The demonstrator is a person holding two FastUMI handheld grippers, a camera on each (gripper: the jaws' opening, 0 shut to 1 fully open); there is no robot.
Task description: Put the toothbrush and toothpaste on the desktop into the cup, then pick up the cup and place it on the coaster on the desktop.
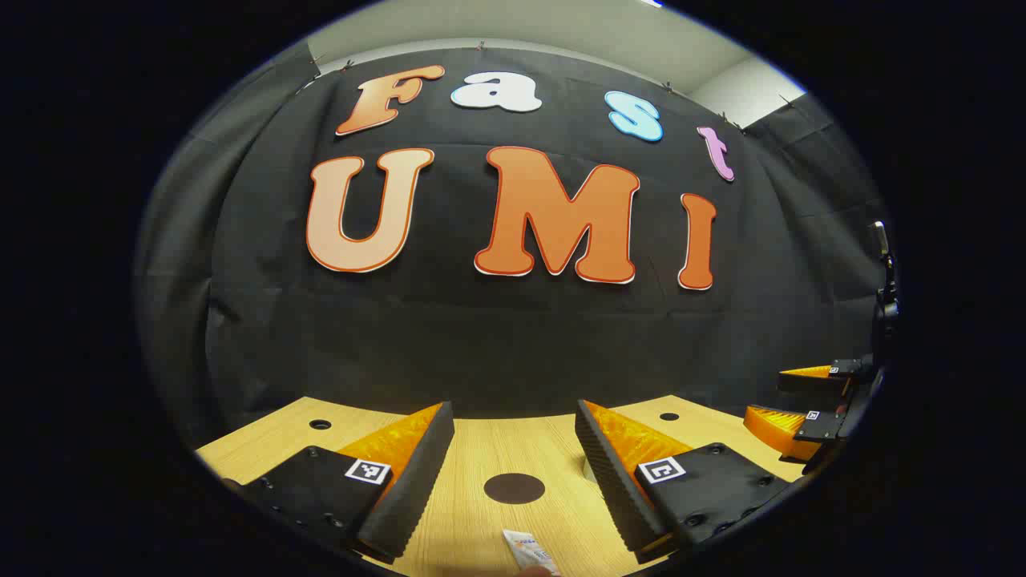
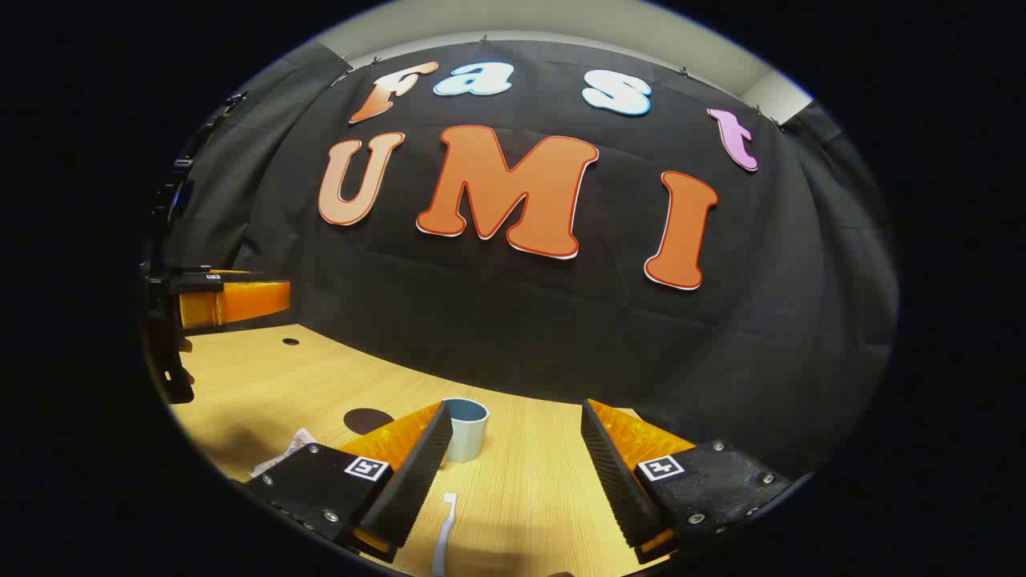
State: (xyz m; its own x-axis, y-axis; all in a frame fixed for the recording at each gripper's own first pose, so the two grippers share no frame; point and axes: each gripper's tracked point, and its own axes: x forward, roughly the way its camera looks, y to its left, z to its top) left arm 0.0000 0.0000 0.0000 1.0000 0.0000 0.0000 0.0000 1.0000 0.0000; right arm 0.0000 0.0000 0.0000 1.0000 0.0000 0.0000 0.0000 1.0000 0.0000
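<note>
A pale wooden desktop (image 2: 529, 489) runs up to the booth's black cloth wall (image 2: 561, 320), with a strip of light ceiling above it.

In the right gripper view, the cup (image 2: 466, 429) stands upright on the wood, open at the top, and serves well as the landmark. The right gripper (image 2: 513, 473) hangs just above the desktop with its fingers spread wide and nothing between them; the cup sits just beside its left finger, partly hidden by it. The toothbrush (image 2: 443, 533) lies flat on the wood nearer the camera than the cup, within the gap between the fingers. Left of the cup lies the coaster (image 2: 368, 419), a dark round disc, and nearer than that the toothpaste (image 2: 282, 457), partly covered by the gripper's body. Far left of the cup, the left gripper (image 2: 232, 298) is raised above the desktop.

In the left gripper view, the left gripper (image 1: 515, 457) is likewise spread wide and empty, the coaster (image 1: 514, 488) lying between its fingers and one end of the toothpaste (image 1: 529, 550) just nearer the camera. The right gripper (image 1: 789, 401) shows at the far right edge, its fingers apart.
</note>
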